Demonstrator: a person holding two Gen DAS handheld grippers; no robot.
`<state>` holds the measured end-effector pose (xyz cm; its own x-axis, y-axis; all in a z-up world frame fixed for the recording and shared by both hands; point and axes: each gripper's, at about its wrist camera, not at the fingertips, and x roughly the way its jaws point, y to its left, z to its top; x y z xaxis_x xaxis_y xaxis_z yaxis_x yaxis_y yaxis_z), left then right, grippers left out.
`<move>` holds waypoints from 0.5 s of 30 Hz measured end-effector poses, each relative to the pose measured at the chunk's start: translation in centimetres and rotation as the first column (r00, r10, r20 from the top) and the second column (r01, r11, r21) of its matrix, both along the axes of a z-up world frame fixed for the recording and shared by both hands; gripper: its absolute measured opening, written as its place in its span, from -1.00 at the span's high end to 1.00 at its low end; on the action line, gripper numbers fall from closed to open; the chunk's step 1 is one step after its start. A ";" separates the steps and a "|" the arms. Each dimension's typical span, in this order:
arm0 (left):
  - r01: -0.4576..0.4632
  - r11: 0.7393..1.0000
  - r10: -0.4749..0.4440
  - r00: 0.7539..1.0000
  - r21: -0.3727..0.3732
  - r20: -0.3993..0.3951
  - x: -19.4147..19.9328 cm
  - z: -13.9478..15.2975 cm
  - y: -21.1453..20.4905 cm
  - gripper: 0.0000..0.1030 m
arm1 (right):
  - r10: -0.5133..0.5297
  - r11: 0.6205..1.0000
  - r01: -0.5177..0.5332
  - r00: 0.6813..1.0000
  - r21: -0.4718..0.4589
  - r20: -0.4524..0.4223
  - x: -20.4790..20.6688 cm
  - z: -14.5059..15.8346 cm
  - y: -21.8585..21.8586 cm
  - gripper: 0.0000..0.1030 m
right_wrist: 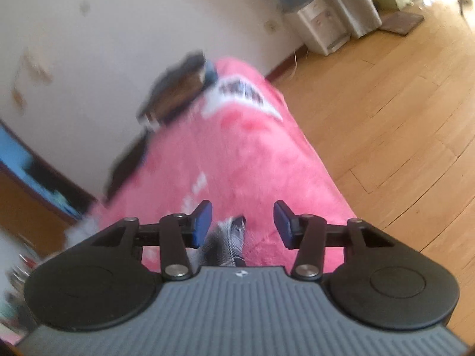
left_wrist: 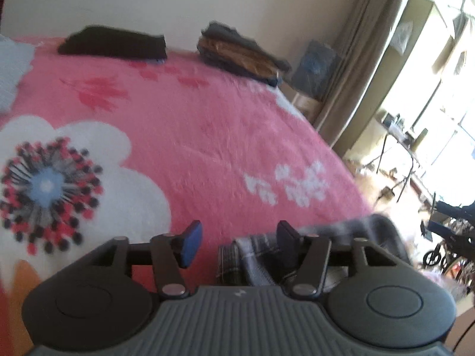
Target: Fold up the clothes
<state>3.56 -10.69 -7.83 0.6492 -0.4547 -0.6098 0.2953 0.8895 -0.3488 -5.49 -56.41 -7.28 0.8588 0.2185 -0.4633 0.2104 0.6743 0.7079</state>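
Both the left gripper [left_wrist: 237,244] and right gripper [right_wrist: 242,225] hang spread and empty over the pink flowered fleece blanket [left_wrist: 207,124], a grey checked garment [left_wrist: 237,262] bunched at its near edge beneath them, seemingly awaiting a pinch.

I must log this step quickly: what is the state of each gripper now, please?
Left gripper: open, holding nothing; a grey checked garment lies near its right finger.
Right gripper: open, holding nothing; grey cloth lies below the gap.
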 end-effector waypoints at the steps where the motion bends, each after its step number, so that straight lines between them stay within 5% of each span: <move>1: 0.000 1.000 0.000 1.000 -0.008 0.017 -0.5 0.9 0.4 -0.12 | -0.012 0.999 0.011 1.000 0.036 0.026 -1.7 0.9 -1.1 0.11; 9: 0.206 0.978 -0.206 0.978 0.025 0.032 -9.9 7.8 -0.7 -0.12 | 0.074 0.995 -0.076 0.997 -0.060 -0.029 -17.2 8.1 0.0 0.11; 15: 0.474 0.876 -0.471 0.880 0.091 -0.052 -24.0 6.0 -5.8 -0.09 | 0.155 0.930 -0.211 0.967 -0.301 -0.200 -23.9 4.9 8.9 0.31</move>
<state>-20.39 -16.46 -1.80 0.3541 -0.6404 -0.6816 0.6808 0.6761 -0.2816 -29.36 -47.52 -2.35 0.7200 0.1814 -0.6699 0.1598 0.8959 0.4145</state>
